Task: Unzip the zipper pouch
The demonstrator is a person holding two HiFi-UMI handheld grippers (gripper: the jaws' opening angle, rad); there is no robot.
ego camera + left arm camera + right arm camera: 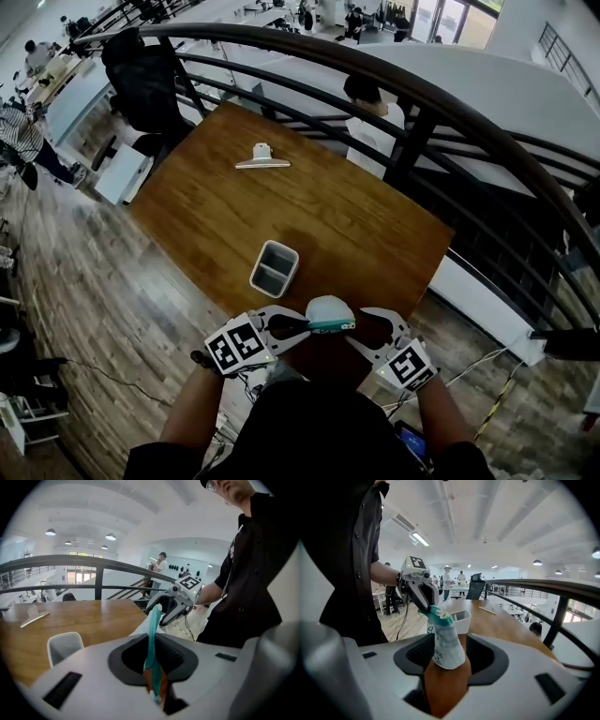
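Left gripper (302,327) clenches the teal edge of the zipper pouch (330,312), aloft by the table's (375,234) near edge; keep that taut; right gripper (364,323), jaws spread loose around the pouch's other end, should pinch the pull squarely.

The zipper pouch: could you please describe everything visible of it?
The zipper pouch is small, white and soft-looking, with dark print on its side and a teal zipper band along its top. It hangs above the near edge of the wooden table. The left gripper pinches the teal band; its other end sits unpressed between the open fingers of the right gripper.
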